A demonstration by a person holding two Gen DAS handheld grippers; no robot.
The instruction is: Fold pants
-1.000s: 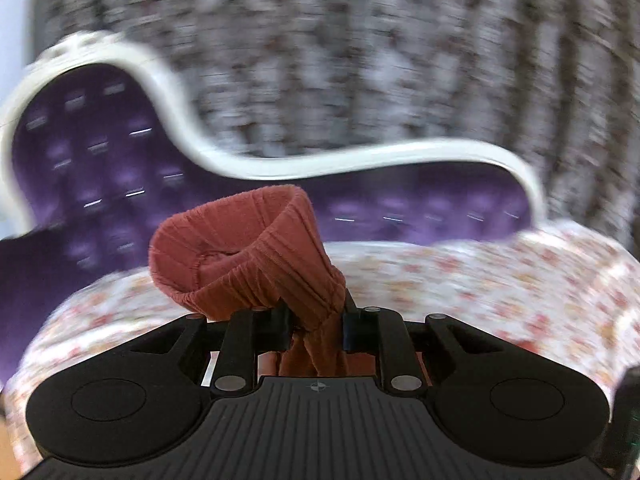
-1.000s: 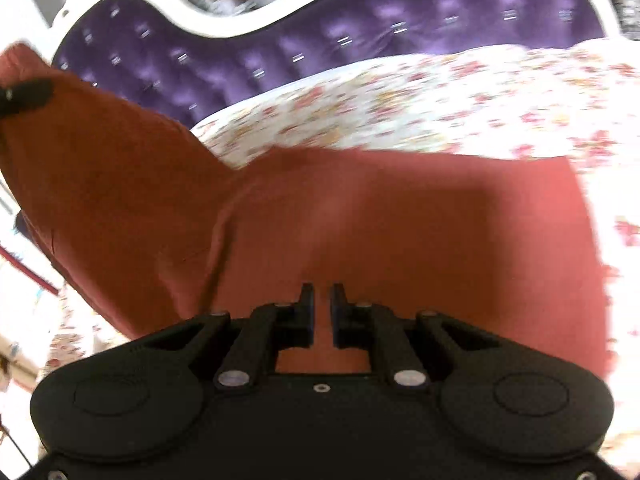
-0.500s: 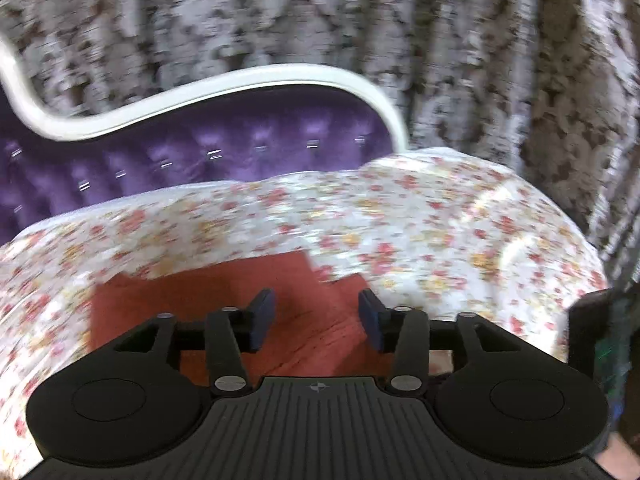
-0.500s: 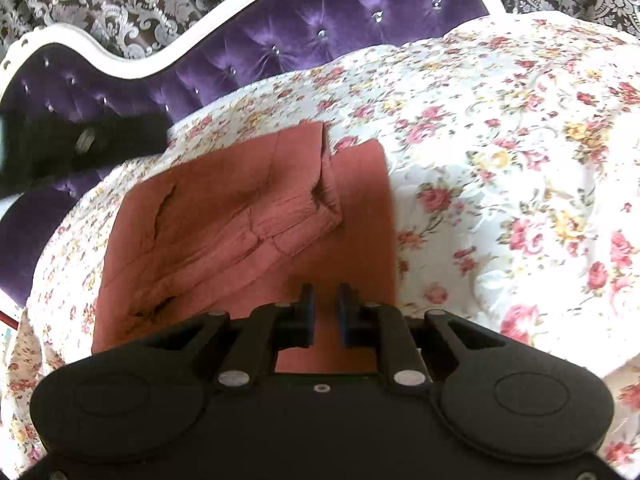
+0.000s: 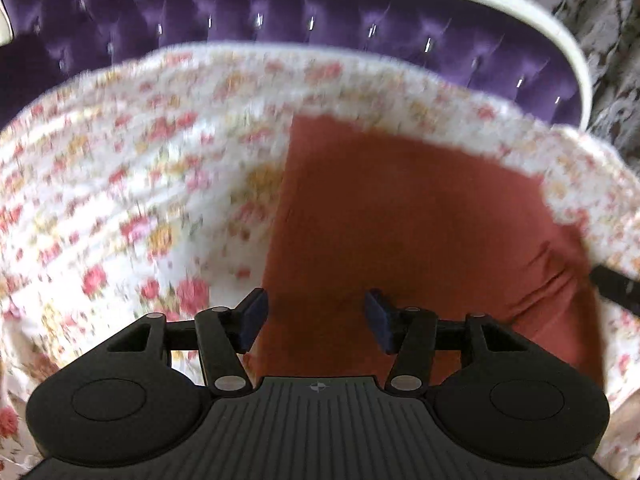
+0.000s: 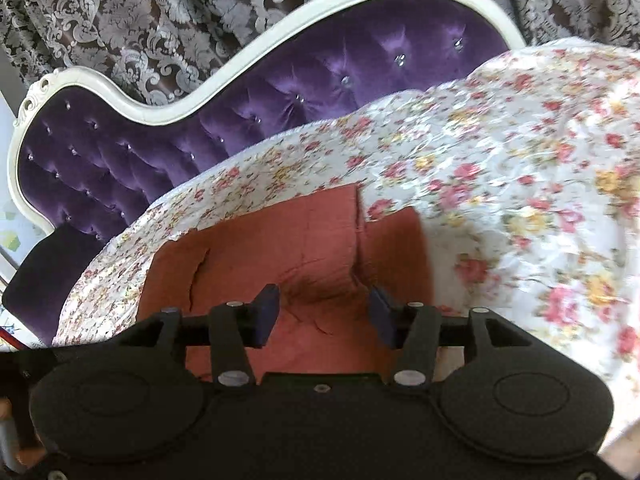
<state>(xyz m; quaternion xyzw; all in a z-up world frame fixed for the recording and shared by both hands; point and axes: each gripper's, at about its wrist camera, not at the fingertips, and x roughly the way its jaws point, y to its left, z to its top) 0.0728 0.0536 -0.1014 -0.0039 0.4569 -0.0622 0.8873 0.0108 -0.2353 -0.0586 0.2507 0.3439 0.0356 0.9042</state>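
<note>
Left wrist view: left gripper [image 5: 316,314], jaws spread and empty, above the rust pants [image 5: 400,220] lying folded on the floral sheet [image 5: 120,180]; right gripper [image 6: 323,312], likewise spread and empty, over the same stack, whose upper layer sits offset from the lower; judged next: align edges, press flat.

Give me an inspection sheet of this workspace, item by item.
Surface: flowered sheet over the seat, rumpled.
Job's things: red pants lying folded on the sheet, one flap edge raised.
Clutter: nothing seen.
Grippers: left gripper open above the pants; right gripper open above the pants, holding nothing.
Cables: nothing seen.
Surroundings: purple tufted sofa back with white frame; patterned curtain behind.
</note>
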